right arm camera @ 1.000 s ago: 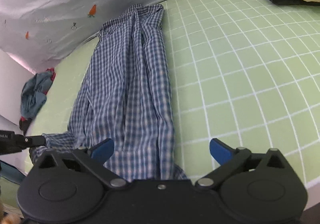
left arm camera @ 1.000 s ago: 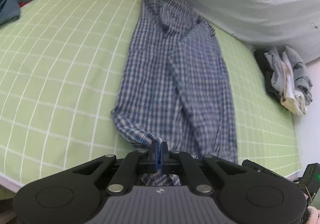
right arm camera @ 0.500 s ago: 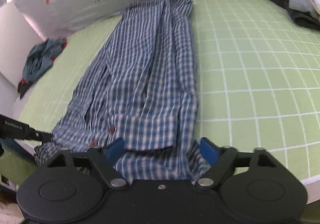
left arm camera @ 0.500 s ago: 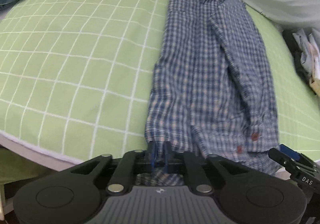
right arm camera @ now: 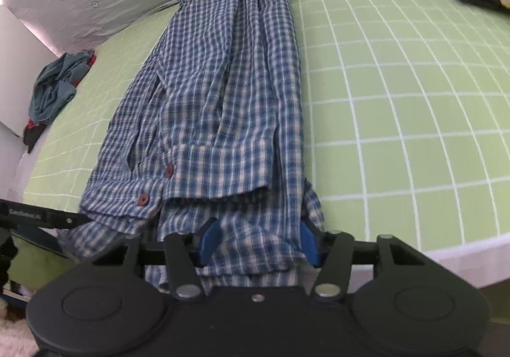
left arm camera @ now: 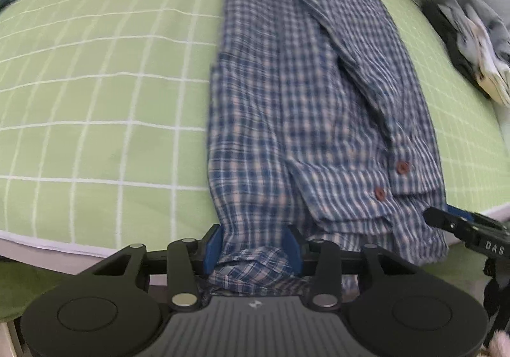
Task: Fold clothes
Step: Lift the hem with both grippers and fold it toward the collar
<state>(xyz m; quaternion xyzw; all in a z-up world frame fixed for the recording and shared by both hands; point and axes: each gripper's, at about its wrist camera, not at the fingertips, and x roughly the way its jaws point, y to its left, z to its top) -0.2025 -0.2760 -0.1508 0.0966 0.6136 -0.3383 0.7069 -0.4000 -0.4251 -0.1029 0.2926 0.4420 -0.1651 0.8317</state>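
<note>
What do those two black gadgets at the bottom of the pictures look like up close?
Each is a matte black plastic body with two round discs, silver pivot screws and linkage bars leading to two blue finger pads. The left gripper has a ribbed grey centre panel with a small logo; the right gripper is plain black, and white lettering marks its side.

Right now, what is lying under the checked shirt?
The checked shirt lies on the green grid sheet, with its hem hanging over the bed edge. Whatever is directly beneath the fabric is covered.
</note>
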